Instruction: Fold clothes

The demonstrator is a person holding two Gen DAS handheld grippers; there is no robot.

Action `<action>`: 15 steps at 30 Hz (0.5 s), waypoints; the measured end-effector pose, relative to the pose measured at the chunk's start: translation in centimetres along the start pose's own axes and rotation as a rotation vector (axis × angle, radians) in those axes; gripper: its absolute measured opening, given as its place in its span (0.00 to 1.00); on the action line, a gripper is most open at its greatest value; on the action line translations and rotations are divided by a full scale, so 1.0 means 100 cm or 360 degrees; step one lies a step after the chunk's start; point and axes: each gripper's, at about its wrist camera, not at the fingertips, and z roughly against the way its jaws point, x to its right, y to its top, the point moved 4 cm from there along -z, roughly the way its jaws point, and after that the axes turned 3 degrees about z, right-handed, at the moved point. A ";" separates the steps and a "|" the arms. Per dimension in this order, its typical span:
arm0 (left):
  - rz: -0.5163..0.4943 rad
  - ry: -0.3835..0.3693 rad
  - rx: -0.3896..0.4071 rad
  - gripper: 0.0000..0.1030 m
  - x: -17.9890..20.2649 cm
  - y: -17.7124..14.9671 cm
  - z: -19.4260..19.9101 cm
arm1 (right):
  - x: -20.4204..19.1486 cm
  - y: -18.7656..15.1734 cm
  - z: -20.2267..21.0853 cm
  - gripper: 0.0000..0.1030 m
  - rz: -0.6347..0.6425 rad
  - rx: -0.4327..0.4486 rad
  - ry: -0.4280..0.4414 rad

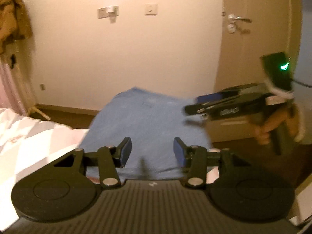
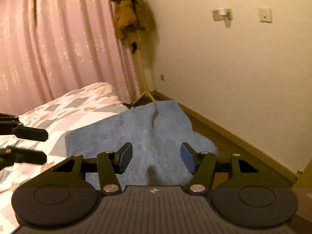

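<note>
Blue pads fill the bottom of both of my views. On the left wrist feed, my left hand-held gripper (image 1: 150,152) has its fingers spread wide with nothing between them, and the blue garment (image 1: 148,120) lies just beyond the tips. It is spread over the corner of the bed (image 1: 29,136), on top of the patchwork quilt in pink, grey and white, and its far edge drapes off toward the wooden floor (image 1: 66,115).

Over on the right wrist feed, my right hand-held gripper (image 2: 156,157) is also spread apart, empty, hovering above the near part of the same blue garment (image 2: 148,128). I can see a crease running down from its far edge, and the cloth looks rumpled rather than flat. The quilt (image 2: 78,107) runs off to the left, with the pink curtain (image 2: 58,39) behind it.

Each gripper shows up in the other's feed. From the left wrist I see the right one side-on over the garment's right edge, with a hand (image 1: 273,126) wrapped round its handle and a green light glowing on its body; that part is motion-blurred. From the right wrist, the left one's two black fingers (image 2: 29,131) poke in at the left edge, apart, above the quilt.

A brown coat (image 2: 128,9) hangs on a stand in the corner, and a door (image 1: 253,39) stands far right.
</note>
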 end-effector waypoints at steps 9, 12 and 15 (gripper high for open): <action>-0.0057 0.0210 -0.0251 0.43 0.056 -0.032 -0.054 | 0.027 -0.004 -0.028 0.25 0.0423 -0.0231 0.0380; -0.0011 0.0335 -0.0273 0.44 0.057 -0.035 -0.067 | 0.030 -0.010 -0.040 0.25 0.0557 -0.0246 0.0456; 0.0032 0.0421 -0.0272 0.44 0.058 -0.035 -0.079 | 0.036 -0.016 -0.043 0.27 0.0609 -0.0242 0.0506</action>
